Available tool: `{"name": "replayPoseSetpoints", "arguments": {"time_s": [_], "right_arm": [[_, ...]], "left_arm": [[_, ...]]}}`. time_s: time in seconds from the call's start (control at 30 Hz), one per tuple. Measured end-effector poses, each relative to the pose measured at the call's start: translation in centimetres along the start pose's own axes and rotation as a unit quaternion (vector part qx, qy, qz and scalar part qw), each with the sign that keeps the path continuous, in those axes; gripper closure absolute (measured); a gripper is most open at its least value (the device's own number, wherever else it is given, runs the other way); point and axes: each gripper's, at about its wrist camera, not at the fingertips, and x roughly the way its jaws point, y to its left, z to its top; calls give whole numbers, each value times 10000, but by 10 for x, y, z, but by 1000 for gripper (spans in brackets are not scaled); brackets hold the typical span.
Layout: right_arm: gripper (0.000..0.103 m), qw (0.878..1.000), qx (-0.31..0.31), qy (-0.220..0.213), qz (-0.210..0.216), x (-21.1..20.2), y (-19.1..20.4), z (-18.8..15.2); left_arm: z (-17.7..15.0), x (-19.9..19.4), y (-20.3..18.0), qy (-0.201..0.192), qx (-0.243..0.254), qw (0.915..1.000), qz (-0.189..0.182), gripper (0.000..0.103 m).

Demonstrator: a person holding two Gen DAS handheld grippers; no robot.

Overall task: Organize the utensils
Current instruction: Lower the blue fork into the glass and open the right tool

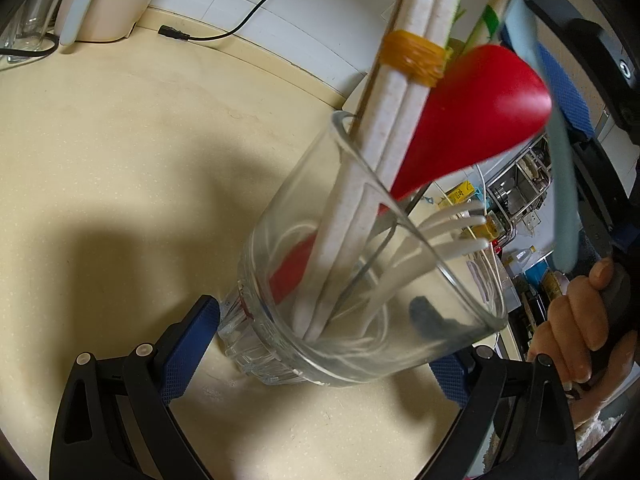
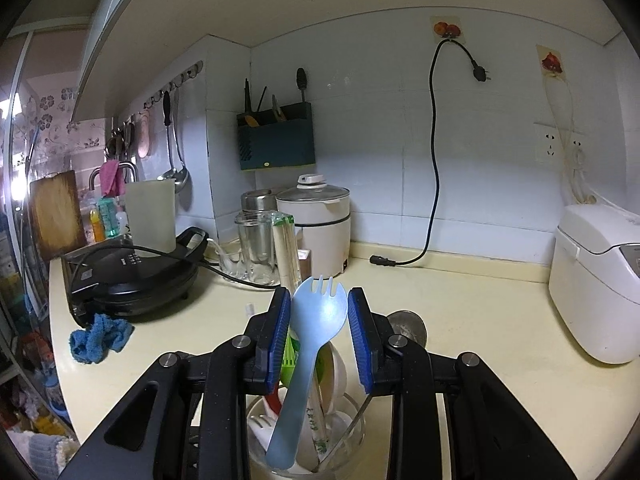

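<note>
**Blue spork held over the utensil glass**

Little writing can be read. A paper chopstick sleeve point(image 2: 316, 420) standing in the glass carries small green characters, too small to make out. A yellow package point(image 1: 464, 192) far behind the glass in the left wrist view has dark print that is also illegible.

The right gripper point(image 2: 319, 320) holds a pale blue spork point(image 2: 316, 320) between its blue-padded fingers point(image 2: 280, 320). The spork's bowl and tines stick up at the fingertips, and its handle slants down and to the left, ending over the mouth of the clear glass point(image 2: 352, 440). The bowl lies against the left pad; whether the right pad touches it I cannot tell, as a thin gap seems to show there. The fingers stand partly apart, about the width of the spork's bowl.

The left gripper point(image 1: 320, 344) has its fingers point(image 1: 192, 336) on either side of the base of the glass point(image 1: 280, 344), which stands on the cream surface point(image 1: 120, 160). The left pad looks close against the glass; the right pad is seen through it, so whether they actually clamp it I cannot tell. Inside the glass are a red spoon point(image 1: 480, 108), white chopsticks bound with a yellow rubber band point(image 1: 412, 58), and a white fork point(image 1: 460, 224). The blue spork point(image 1: 564, 200) hangs blurred at the right, above a hand point(image 1: 580, 328) gripping the right gripper's handle.
</note>
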Motion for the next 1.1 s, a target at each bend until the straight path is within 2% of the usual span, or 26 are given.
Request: {"name": "replayPoseSetpoints", "arguments": {"time_s": [0.43, 0.7, 0.9, 1.03, 1.1], "right_arm": [[73, 9998, 2, 195, -48, 4, -4, -8], [69, 9999, 35, 132, -58, -7, -5, -6], [69, 9980, 499, 251, -308, -36, -35, -25], [69, 9921, 979, 599, -509, -53, -66, -58], [69, 9845, 1398, 904, -553, -55, -86, -79]], "left_arm": [[0, 0, 0, 0, 0, 10000, 0, 5], [0, 0, 0, 0, 0, 10000, -1, 5], [0, 0, 0, 0, 0, 10000, 0, 6], [0, 0, 0, 0, 0, 10000, 0, 6], [0, 0, 0, 1, 0, 10000, 0, 6]]}}
